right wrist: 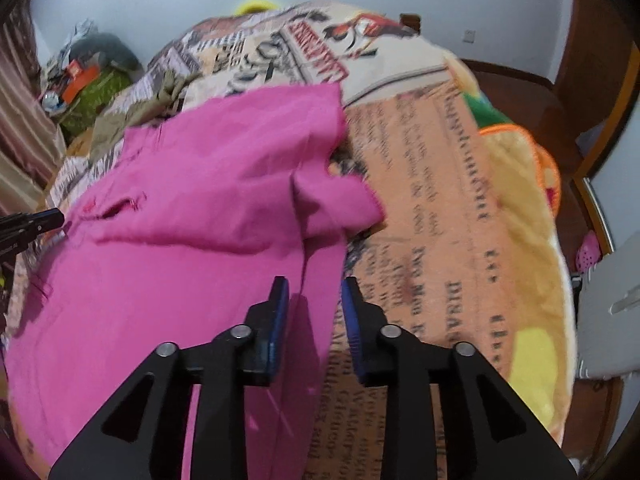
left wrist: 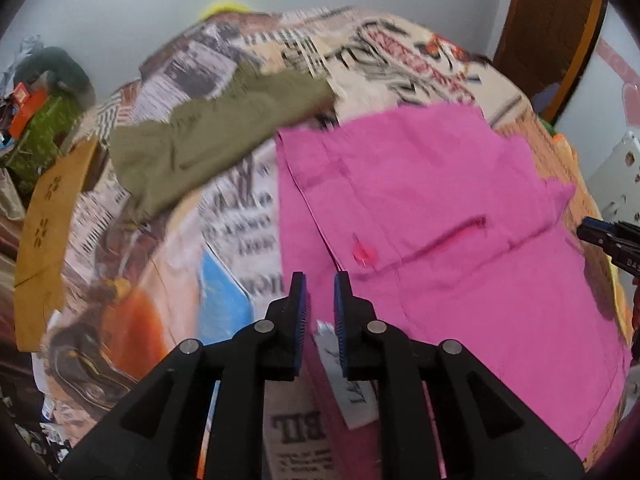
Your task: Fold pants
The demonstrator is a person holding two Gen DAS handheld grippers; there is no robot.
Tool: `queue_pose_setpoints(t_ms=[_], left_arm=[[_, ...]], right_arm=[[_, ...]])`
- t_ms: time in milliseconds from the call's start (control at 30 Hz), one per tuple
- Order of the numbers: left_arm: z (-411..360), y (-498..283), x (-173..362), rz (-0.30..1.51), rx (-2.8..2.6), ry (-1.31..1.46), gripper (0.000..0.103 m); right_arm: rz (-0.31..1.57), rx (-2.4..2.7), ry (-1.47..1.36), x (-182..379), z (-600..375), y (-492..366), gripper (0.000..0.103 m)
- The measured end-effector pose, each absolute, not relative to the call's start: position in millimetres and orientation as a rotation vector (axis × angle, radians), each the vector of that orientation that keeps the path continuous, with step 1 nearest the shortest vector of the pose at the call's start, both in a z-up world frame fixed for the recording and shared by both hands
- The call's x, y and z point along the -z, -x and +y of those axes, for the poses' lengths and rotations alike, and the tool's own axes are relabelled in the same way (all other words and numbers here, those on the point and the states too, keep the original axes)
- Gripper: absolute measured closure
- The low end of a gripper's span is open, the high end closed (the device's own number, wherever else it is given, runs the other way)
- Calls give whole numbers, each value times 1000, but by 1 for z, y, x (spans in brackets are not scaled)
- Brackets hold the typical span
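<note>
A bed (right wrist: 432, 184) with a newspaper-print blanket (left wrist: 248, 216) fills both views, pale walls behind it. The pink pants (left wrist: 440, 208) lie spread flat across the middle of the blanket, with a zip pocket (left wrist: 452, 236) facing up and a white label (left wrist: 352, 392) at their near edge. The left hand-held gripper (left wrist: 320, 286) hangs over the pants' near left edge, its jaws slightly parted with a narrow gap, nothing clamped between them. The right hand-held gripper (right wrist: 314, 290) hangs over the pants' right edge, its jaws released and wider apart, the pink cloth lying below and between them but not pinched. Olive pants (left wrist: 208, 140) lie crumpled on the far left of the blanket, apart from the pink ones. A wooden door (left wrist: 552, 28) stands at the far right.
</note>
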State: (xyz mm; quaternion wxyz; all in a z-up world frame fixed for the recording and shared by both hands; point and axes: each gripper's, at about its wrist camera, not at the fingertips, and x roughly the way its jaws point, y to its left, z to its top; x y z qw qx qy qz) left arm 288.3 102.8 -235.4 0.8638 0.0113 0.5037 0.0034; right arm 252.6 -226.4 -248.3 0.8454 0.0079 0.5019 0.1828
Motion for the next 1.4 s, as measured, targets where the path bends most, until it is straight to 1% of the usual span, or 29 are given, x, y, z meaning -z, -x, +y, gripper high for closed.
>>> queue_pose_setpoints(t_ms=[67,167,200,233,300,367,500,633,700,800,833,867,900,933,1000,1067,1233,1400], left_arm=[[111,-296,228,1041,-12,14,90],[117,-309,226,1036,-22,36,89],[118,-312,227,1038,-23,41,87],[119,-317,229,1046,-18,54,86],[119,-323,232,1059,-6,73,77],[116,-330,240,1078,4,81,71],[110,-342,257,1128,35,97,71],[108,-349,279,1189,25,111,68],[106,-350,281,1175,25,114,66],[98,-350,281,1165,26,66,66],[96,-350,281,1163,24,50,67],[94,-350,282,1159,31,33,73],[90,-350,281,1151,35,13,80],[88,-350,281,1147,33,0,82],[83,-350,281,1130,14,-47,90],[80,-350,281,1114,-14,-90,95],[81,-350,281,1070,-96,-190,96],[89,-351,285,1093,-93,-157,96]], right_arm=[[1031,-377,-29,239,-232,-255,73],[980,-359,-67,224,-240,-265,63],[965,-356,-76,221,-241,-267,62],[953,-355,-84,218,-241,-271,62],[942,-354,-98,215,-240,-281,62],[938,-354,-104,215,-239,-290,62],[963,-352,-91,228,-231,-306,62],[1034,-358,-75,253,-224,-317,62],[1064,-369,-78,264,-223,-318,62],[1101,-404,-130,275,-225,-317,62],[1101,-411,-140,277,-226,-316,62],[1095,-418,-144,278,-227,-315,67],[1092,-437,-150,278,-227,-313,76],[1093,-449,-146,278,-225,-312,80],[1079,-437,-100,278,-221,-309,87],[1063,-436,-58,278,-217,-307,93],[999,-406,93,277,-206,-302,97],[1012,-400,116,279,-207,-308,97]])
